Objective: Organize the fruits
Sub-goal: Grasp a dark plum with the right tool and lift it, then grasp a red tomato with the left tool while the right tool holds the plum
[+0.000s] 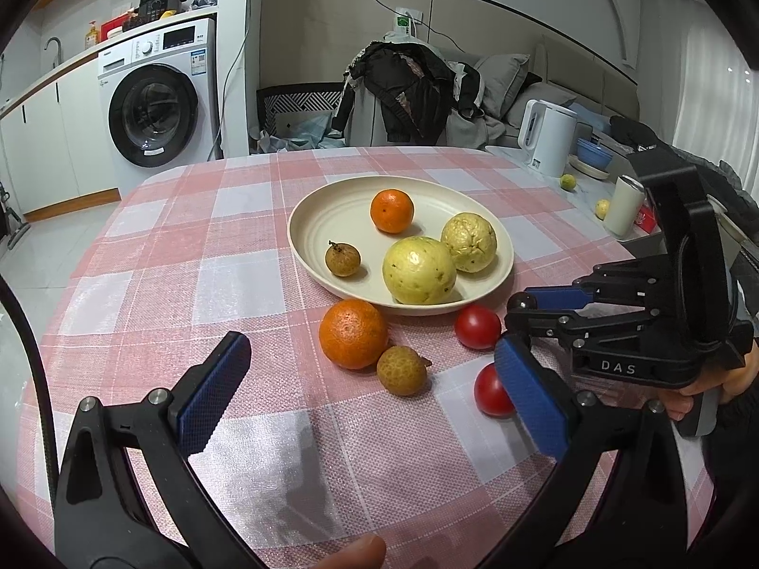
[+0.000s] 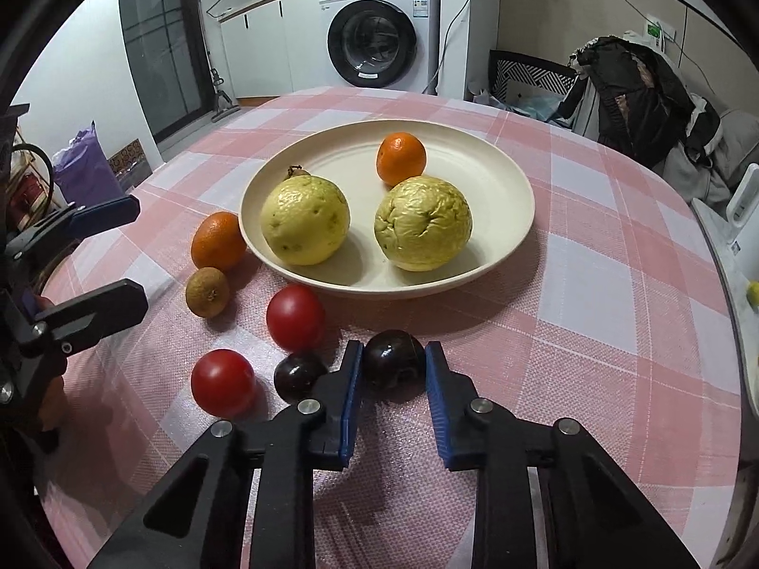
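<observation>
Left tongs (image 1: 370, 379) gape wide over the cloth (image 1: 189, 246), holding nothing. Right tongs (image 2: 393, 370) bracket a dark plum (image 2: 393, 358); both pads look to touch it, though I cannot tell whether they clamp it. It sits on the cloth near the plate (image 2: 503, 180), and its roundness gives me no long axis to read.

From the right wrist view, left to right on the cloth: an orange (image 2: 218, 241) touching the plate rim, a longan (image 2: 207, 292) just beside it, a tomato (image 2: 223, 382), a second plum (image 2: 298, 376) against the left finger, and another tomato (image 2: 295, 316) between the tongs and the plate.

On the plate I see a longan (image 1: 342, 259), a yellow guava (image 2: 304, 220), a small orange (image 2: 401, 159) and a wrinkled guava (image 2: 423, 223).

Beyond the table stand a washer (image 2: 379, 28) and a chair heaped with clothes (image 2: 635, 90). A kettle (image 1: 545, 135) stands at the right.
</observation>
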### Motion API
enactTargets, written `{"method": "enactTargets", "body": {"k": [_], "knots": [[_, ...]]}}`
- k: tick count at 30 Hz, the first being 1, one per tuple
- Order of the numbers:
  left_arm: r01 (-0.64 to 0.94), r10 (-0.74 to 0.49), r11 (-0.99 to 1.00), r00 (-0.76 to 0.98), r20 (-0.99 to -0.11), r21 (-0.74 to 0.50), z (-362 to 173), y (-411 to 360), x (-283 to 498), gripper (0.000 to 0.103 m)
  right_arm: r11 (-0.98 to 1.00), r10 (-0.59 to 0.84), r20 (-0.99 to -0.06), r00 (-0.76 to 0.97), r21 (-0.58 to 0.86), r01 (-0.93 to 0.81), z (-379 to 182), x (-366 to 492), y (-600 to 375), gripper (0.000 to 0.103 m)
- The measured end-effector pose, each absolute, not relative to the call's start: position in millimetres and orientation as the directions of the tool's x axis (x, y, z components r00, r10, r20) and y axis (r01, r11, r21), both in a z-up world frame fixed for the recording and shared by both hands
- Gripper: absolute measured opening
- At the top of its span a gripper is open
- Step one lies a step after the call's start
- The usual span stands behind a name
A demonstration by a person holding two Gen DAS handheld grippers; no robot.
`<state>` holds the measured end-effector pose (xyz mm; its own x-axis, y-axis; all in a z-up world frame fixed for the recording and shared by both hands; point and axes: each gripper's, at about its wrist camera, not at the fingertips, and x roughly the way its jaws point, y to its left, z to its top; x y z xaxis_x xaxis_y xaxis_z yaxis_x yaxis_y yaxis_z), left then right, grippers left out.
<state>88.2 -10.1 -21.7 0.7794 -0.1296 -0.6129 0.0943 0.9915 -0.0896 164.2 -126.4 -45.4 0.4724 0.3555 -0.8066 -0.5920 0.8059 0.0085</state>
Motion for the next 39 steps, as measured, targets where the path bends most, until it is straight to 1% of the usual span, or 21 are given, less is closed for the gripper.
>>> {"method": "enactTargets", "body": {"k": [6, 11, 15, 17, 19, 20, 22, 23, 25, 29, 30, 31, 33, 37, 38, 39], "knots": [[0.116, -0.151, 0.989, 0.768, -0.622, -0.097, -22, -14, 88, 0.103, 0.807, 0.384, -0.774, 0.503, 0.017, -0.59, -31, 159, -130, 0.026], [0.171, -0.182, 0.982, 0.76, -0.624, -0.079, -21, -25, 83, 0.103, 0.787, 0.443, -0.747, 0.496, 0.059, -0.614, -16, 150, -133, 0.026], [0.225, -0.213, 0.972, 0.74, -0.638, -0.063, -22, -38, 81, 0.102, 0.779, 0.45, -0.74, 0.5, 0.052, -0.625, -10, 147, -131, 0.026], [0.25, -0.228, 0.966, 0.724, -0.651, -0.06, -24, -45, 80, 0.1, 0.778, 0.456, -0.736, 0.501, 0.055, -0.626, -8, 146, -132, 0.026], [0.271, -0.242, 0.961, 0.707, -0.665, -0.061, -27, -50, 81, 0.09, 0.779, 0.458, -0.733, 0.504, 0.057, -0.625, -6, 145, -134, 0.026], [0.282, -0.251, 0.957, 0.695, -0.674, -0.066, -28, -53, 81, 0.086, 0.78, 0.457, -0.731, 0.507, 0.056, -0.623, -5, 145, -135, 0.026], [0.307, -0.275, 0.948, 0.667, -0.693, -0.081, -32, -59, 82, 0.075, 0.783, 0.458, -0.727, 0.511, 0.059, -0.619, -3, 145, -137, 0.026], [0.319, -0.286, 0.944, 0.653, -0.701, -0.087, -34, -61, 82, 0.073, 0.784, 0.459, -0.725, 0.513, 0.06, -0.618, -1, 144, -138, 0.026], [0.341, -0.301, 0.935, 0.63, -0.716, -0.093, -39, -67, 82, 0.063, 0.784, 0.463, -0.723, 0.513, 0.064, -0.617, 1, 145, -140, 0.026], [0.354, -0.313, 0.929, 0.589, -0.745, -0.11, -47, -74, 87, 0.055, 0.786, 0.463, -0.724, 0.511, 0.068, -0.615, 1, 146, -142, 0.026], [0.351, -0.312, 0.929, 0.578, -0.754, -0.115, -49, -76, 89, 0.051, 0.786, 0.463, -0.724, 0.511, 0.07, -0.614, 1, 146, -142, 0.026], [0.349, -0.311, 0.93, 0.57, -0.761, -0.118, -51, -77, 91, 0.049, 0.786, 0.463, -0.724, 0.511, 0.07, -0.614, 1, 146, -143, 0.026], [0.343, -0.302, 0.932, 0.554, -0.775, -0.119, -55, -81, 95, 0.048, 0.786, 0.464, -0.724, 0.511, 0.069, -0.615, 2, 146, -143, 0.026], [0.332, -0.295, 0.936, 0.558, -0.775, -0.117, -55, -86, 99, 0.046, 0.789, 0.464, -0.72, 0.515, 0.072, -0.61, 3, 146, -145, 0.026], [0.331, -0.29, 0.937, 0.56, -0.776, -0.111, -55, -88, 100, 0.044, 0.79, 0.465, -0.719, 0.516, 0.074, -0.609, 3, 146, -146, 0.026], [0.331, -0.289, 0.937, 0.558, -0.778, -0.111, -55, -89, 102, 0.038, 0.79, 0.465, -0.718, 0.517, 0.075, -0.608, 4, 146, -147, 0.026]]}}
